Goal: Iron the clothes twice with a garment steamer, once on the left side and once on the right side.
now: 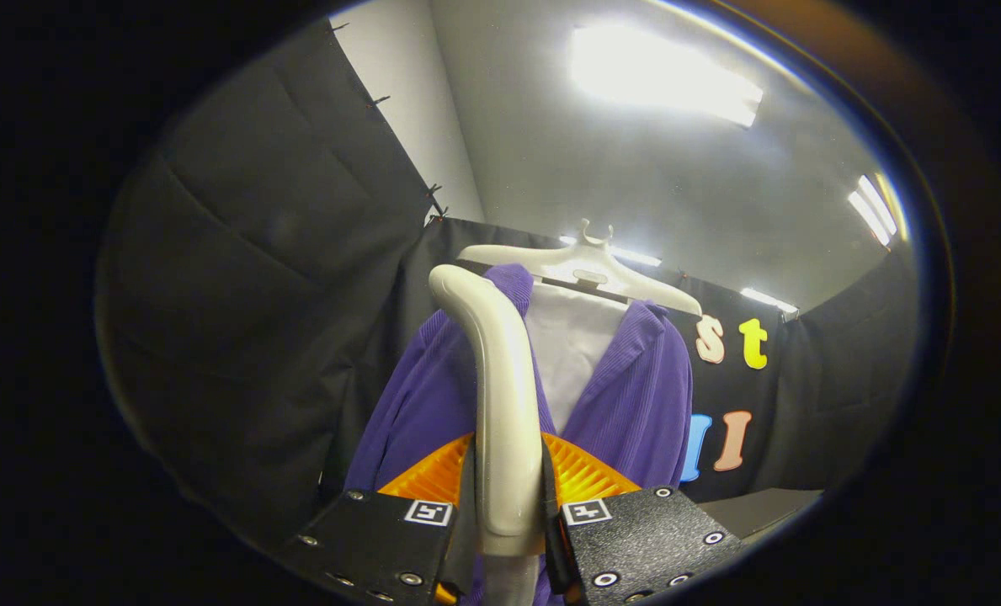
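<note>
Gripping the steamer handle [504, 421] at the bottom centre of the frame, the gripper [507, 522] had its two fingers drawn in close, one pressed on each side of the pale shaft. The handle's long axis ran upright from between the fingers toward the middle of the frame, and its rounded top curved over to the upper left. Just behind the fingers, low in the frame, an orange ribbed part [580, 475] spread out on both sides of the handle. Beyond it hung the purple jacket [635, 396], open at the front over a white shirt [572, 349], filling the centre and lower centre. Both garments hung from a white hanger [584, 265] just above the centre. Farther back, black cloth [256, 278] covered the left side, and a bright ceiling light [664, 76] glared at the upper right.
</note>
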Available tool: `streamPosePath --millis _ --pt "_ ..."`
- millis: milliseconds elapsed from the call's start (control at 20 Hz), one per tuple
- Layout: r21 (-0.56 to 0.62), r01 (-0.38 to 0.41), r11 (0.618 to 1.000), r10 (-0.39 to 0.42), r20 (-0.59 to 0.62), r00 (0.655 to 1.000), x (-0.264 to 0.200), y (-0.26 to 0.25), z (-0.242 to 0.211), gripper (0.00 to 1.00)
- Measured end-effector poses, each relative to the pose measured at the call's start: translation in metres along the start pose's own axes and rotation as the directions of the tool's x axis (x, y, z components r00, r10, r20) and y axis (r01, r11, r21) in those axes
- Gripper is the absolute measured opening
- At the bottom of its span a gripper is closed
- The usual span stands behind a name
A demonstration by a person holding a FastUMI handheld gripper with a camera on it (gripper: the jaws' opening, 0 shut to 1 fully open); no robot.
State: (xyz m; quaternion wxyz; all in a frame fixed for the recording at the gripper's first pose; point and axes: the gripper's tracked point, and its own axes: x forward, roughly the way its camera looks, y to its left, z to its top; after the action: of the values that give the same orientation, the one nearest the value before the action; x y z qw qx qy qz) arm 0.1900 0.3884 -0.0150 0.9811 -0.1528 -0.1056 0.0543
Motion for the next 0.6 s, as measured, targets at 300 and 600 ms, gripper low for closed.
streamPosePath --millis 300,600 --pt "-0.015 -0.037 0.999 0.035 -0.091 0.995 -0.019 0.006 -0.051 0.33" --pt "-0.076 -0.086 0.993 0.075 -0.134 0.988 -0.042 0.010 -0.093 0.33"
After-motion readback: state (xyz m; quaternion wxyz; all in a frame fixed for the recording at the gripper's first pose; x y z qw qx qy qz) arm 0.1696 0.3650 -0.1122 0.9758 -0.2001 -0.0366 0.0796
